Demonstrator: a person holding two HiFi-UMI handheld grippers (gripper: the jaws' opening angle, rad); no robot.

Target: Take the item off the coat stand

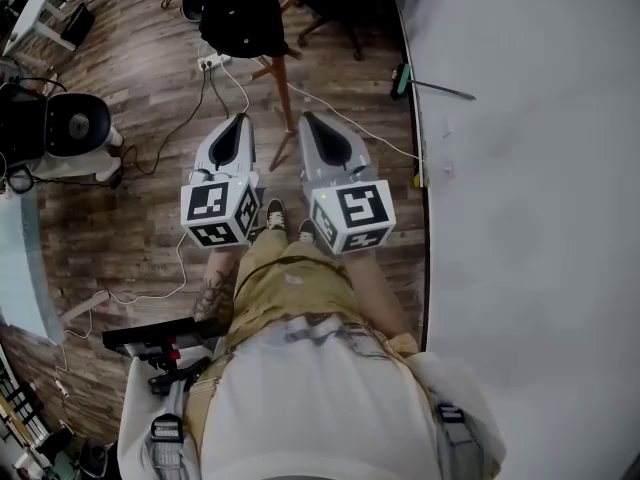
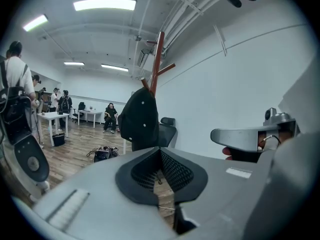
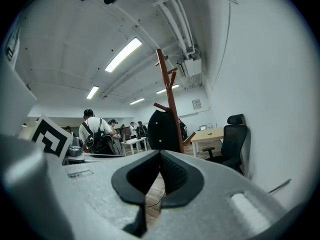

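Wood-plank flooring (image 1: 130, 218) is seen beneath both grippers. At the head view's centre, the left gripper (image 1: 238, 120) and right gripper (image 1: 312, 118) are held side by side, each with jaws pressed together on nothing. Further up the frame, a black garment (image 1: 240, 13) is hung on the wooden coat stand (image 2: 158, 59), apart from both.

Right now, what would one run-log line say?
stage: before grasp | left tongs: shut, empty | right tongs: shut, empty | black garment: hanging on wooden coat stand, untouched
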